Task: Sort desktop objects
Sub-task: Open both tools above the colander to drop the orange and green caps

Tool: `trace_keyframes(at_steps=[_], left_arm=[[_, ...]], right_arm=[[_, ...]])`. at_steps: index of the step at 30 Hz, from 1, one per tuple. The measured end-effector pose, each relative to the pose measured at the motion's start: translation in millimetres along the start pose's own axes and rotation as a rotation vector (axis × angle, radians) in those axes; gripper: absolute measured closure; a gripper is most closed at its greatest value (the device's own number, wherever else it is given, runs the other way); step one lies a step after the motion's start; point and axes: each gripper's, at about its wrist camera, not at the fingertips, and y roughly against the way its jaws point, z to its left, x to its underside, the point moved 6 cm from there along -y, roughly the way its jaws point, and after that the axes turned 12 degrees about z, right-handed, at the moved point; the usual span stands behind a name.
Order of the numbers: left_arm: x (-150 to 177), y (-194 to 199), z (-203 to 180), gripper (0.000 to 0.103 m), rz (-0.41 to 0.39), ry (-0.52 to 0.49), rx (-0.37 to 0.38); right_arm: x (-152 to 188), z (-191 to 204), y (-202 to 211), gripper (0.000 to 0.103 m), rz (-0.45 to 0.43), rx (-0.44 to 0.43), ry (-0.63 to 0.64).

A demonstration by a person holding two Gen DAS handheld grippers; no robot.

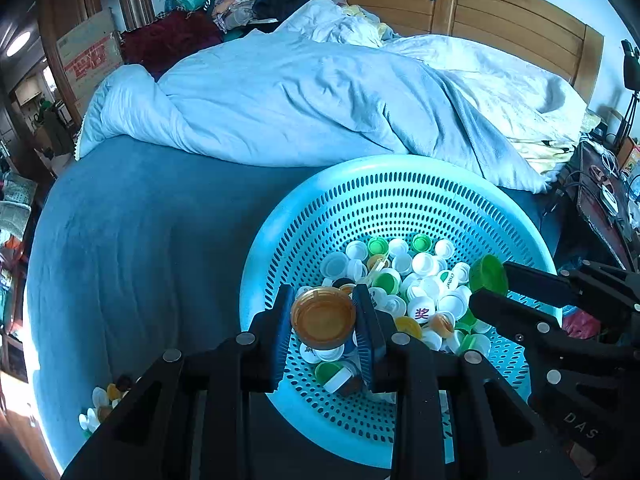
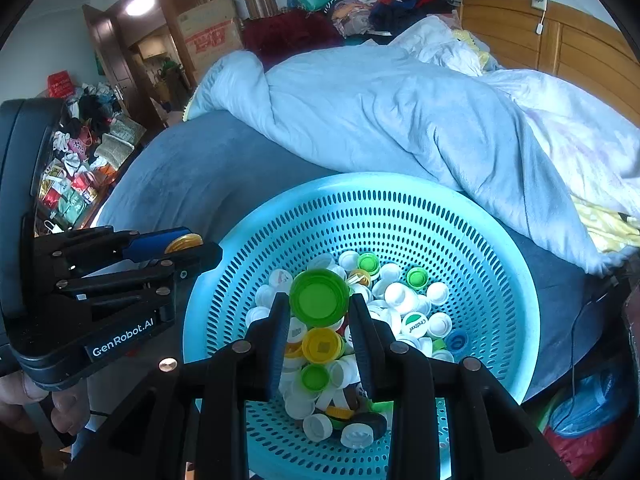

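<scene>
- Currently, left gripper (image 1: 323, 320) clamps amber cap (image 1: 323, 317); right gripper (image 2: 319, 312) pinches green cap (image 2: 319, 298), both frame centre
- Risk: rim-only grip lets either fall back into basket (image 2: 400, 200), unsorted

Bare blue bedsheet (image 1: 140, 240) lay open at left of frame; the basket (image 1: 360, 184) at lower right and rumpled duvet (image 1: 300, 92) above blocked passage.

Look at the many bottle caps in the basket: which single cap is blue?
The blue cap lying at the right edge of the pile in the perforated basket, just right of the white-and-green printed cap. Every other cap visible is white, green, yellow or amber.
</scene>
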Motion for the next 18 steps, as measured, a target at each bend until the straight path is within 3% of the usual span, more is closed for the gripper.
trace_keyframes(at_steps=[18], left_arm=[[3, -9, 1, 0.078, 0.017, -0.002, 0.014]], right_arm=[[3, 5, -12, 0.07, 0.025, -0.008, 0.015]])
